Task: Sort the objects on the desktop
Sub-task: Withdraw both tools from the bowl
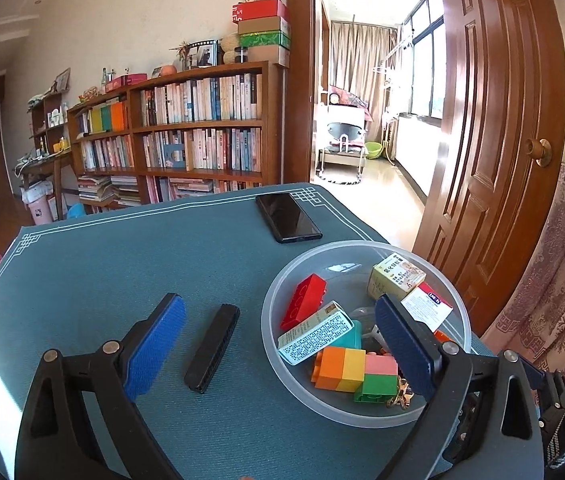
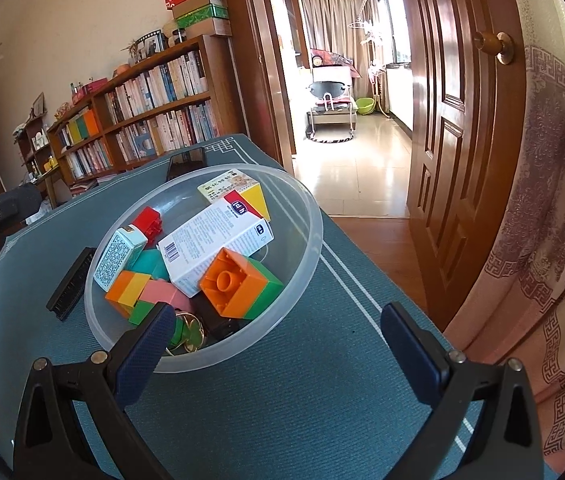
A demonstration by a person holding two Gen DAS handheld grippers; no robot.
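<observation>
Left wrist view: left gripper (image 1: 280, 338) jaws spread, empty, above the teal woven table mat (image 1: 94, 272). Long black ribbed bar (image 1: 212, 348) lies between its fingers; black smartphone (image 1: 288, 217) at the far edge. Clear plastic bowl (image 1: 278, 292) holds toy bricks and small cartons.

Right wrist view: right gripper (image 2: 276, 342) jaws spread, empty, left finger (image 2: 144, 354) overlapping the bowl's (image 2: 314, 220) near rim. White printed carton (image 2: 212, 246) tops the pile, orange-green brick (image 2: 242, 282) beside it.
</observation>
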